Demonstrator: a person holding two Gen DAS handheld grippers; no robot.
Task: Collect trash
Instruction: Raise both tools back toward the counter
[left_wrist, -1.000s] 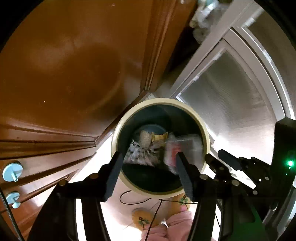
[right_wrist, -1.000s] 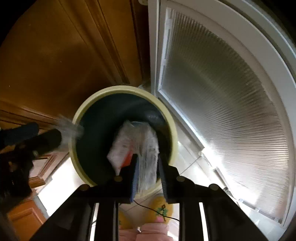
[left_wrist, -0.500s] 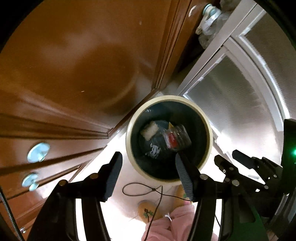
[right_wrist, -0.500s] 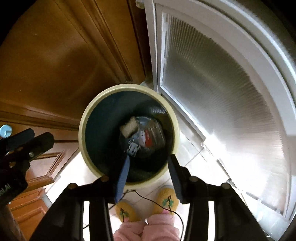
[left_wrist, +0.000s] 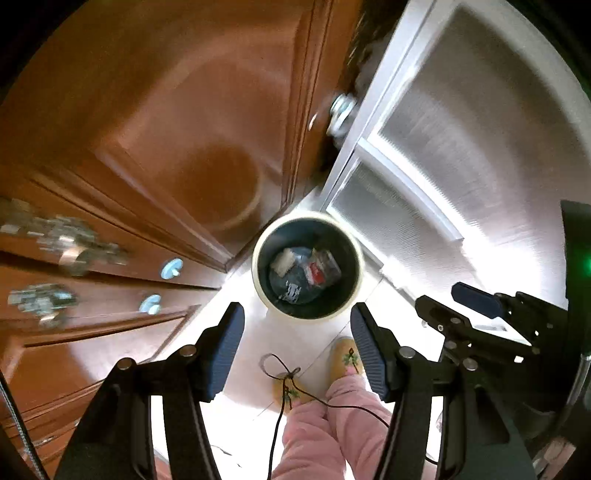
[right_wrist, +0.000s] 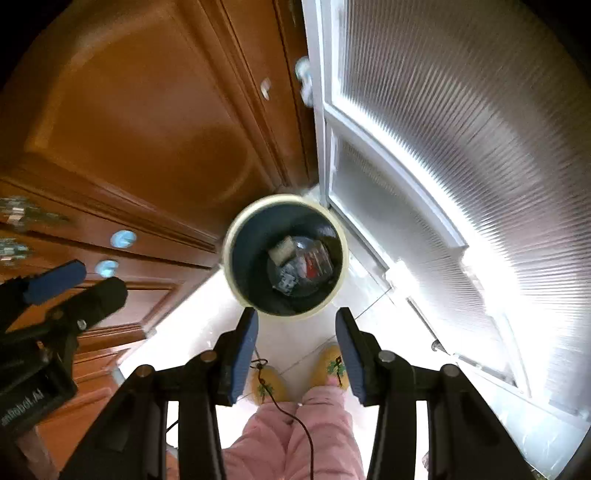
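The left gripper (left_wrist: 297, 338) hangs above the floor (left_wrist: 255, 354) with its fingers (left_wrist: 227, 347) spread wide and nothing between them; the right gripper (right_wrist: 295, 345) is also above the floor, its fingers (right_wrist: 243, 350) wide apart and empty. Below both stands a round trash bin (left_wrist: 258, 280) with a cream rim and a dark inside; it is on the pale tiled floor, in the corner between the brown wooden cabinet (left_wrist: 177, 122) and the white door with ribbed glass (right_wrist: 443, 147). The trash (left_wrist: 308, 267) lies at the bottom of the bin: a pale crumpled piece, a clear wrapper with red, and a dark printed piece. Two yellow slippers (right_wrist: 332, 363) and pink trouser legs (right_wrist: 295, 435) show near the bin; a thin black cord (left_wrist: 284, 373) crosses one slipper.
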